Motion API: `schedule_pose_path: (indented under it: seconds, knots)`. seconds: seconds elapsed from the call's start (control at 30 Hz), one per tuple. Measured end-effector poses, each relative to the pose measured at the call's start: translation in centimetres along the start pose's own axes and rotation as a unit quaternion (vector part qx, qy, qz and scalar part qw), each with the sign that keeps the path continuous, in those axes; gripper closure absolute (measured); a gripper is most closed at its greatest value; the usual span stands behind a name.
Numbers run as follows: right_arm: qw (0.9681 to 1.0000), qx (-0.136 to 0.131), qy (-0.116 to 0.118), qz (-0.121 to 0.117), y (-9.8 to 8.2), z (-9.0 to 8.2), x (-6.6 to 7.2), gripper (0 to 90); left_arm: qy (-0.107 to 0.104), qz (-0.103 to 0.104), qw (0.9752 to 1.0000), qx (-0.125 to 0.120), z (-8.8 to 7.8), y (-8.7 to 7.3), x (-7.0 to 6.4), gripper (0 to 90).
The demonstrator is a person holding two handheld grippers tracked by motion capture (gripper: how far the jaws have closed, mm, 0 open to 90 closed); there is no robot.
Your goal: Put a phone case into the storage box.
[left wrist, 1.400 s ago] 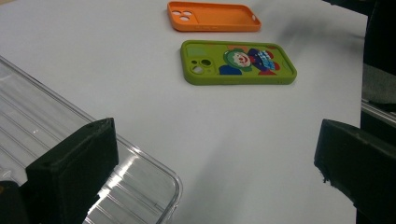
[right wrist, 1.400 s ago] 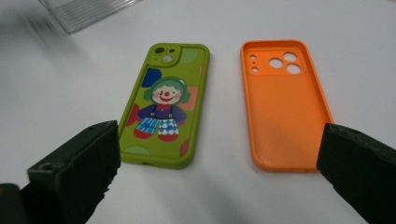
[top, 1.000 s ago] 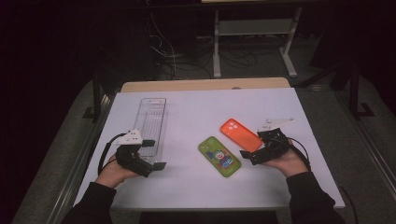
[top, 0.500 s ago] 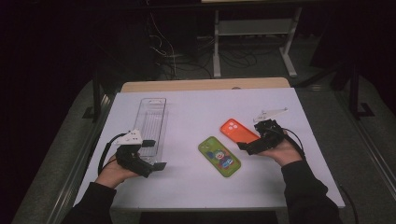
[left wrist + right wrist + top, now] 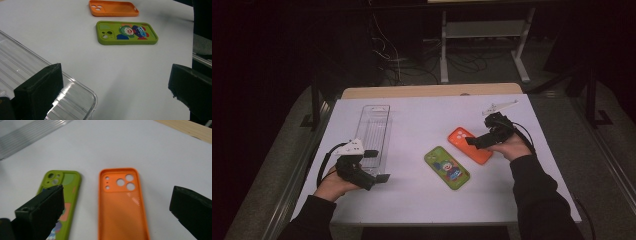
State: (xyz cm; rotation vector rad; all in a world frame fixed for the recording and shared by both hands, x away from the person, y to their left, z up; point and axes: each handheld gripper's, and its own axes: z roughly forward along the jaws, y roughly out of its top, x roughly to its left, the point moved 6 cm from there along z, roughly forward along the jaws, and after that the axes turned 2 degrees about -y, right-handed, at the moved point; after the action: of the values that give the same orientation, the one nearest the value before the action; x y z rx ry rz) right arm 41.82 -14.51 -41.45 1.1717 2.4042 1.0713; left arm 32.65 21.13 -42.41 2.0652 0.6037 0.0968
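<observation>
Jaws of right gripper (image 5: 476, 141) spread wide, gripping nothing, poised over the flat orange silicone phone case (image 5: 122, 202). Case lying open side up on the white table (image 5: 432, 115), camera holes toward the far end, framed between both jaws in the right gripper view. Jaws of left gripper (image 5: 377, 166) likewise spread, empty, held low at the near corner of the clear ribbed plastic tray (image 5: 32, 75). Green cartoon-printed phone case (image 5: 447, 167) flat on the table, printed back up, just beside the orange one, not touching. Tray well apart from both cases. Right hand (image 5: 511, 148) closed around the gripper body; left hand (image 5: 332, 184) the same.
</observation>
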Motion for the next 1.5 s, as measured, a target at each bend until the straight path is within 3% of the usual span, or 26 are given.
schedule_pose_path:
  seconds: [0.27, 0.4, 0.6, 0.87, 1.07, 1.2, 1.43, 1.5]
  knots:
    - [0.9997, 0.024, -0.001, 0.002, 0.4, 2.0, -1.5, 0.0, -0.003, 0.001, 1.0000, 0.000, 0.0, 0.0, 0.0, 0.0]
    - [0.9987, 0.051, -0.003, -0.004, -0.2, 3.6, -1.8, 0.0, -0.003, 0.002, 1.0000, 0.000, 0.0, 0.0, 0.0, 0.0]
    - [0.9951, 0.097, -0.004, -0.017, -1.4, 5.4, -1.9, 0.0, -0.003, 0.000, 1.0000, -0.001, 0.0, 0.0, 0.0, 0.0]
    - [0.9908, 0.131, 0.003, -0.035, -2.1, 6.9, -1.4, 0.0, -0.004, 0.001, 1.0000, 0.001, 0.0, -0.1, 0.0, 0.0]
    - [0.9853, 0.163, -0.003, -0.051, -2.9, 7.8, -1.0, 0.0, -0.005, 0.002, 1.0000, 0.001, 0.0, -0.1, 0.0, 0.0]
    - [0.9824, 0.177, -0.012, -0.059, -3.2, 8.0, -0.8, 5.1, -0.005, 0.001, 1.0000, 0.001, 0.0, -0.1, 0.0, 0.0]
    - [0.9824, 0.177, -0.009, -0.058, -3.2, 7.9, -0.9, 9.0, -0.006, 0.000, 1.0000, 0.003, 0.1, -0.1, -0.1, 0.0]
    - [0.9827, 0.176, -0.008, -0.058, -3.2, 7.8, -0.9, 13.7, -0.006, 0.000, 1.0000, 0.003, 0.1, -0.1, -0.1, 0.0]
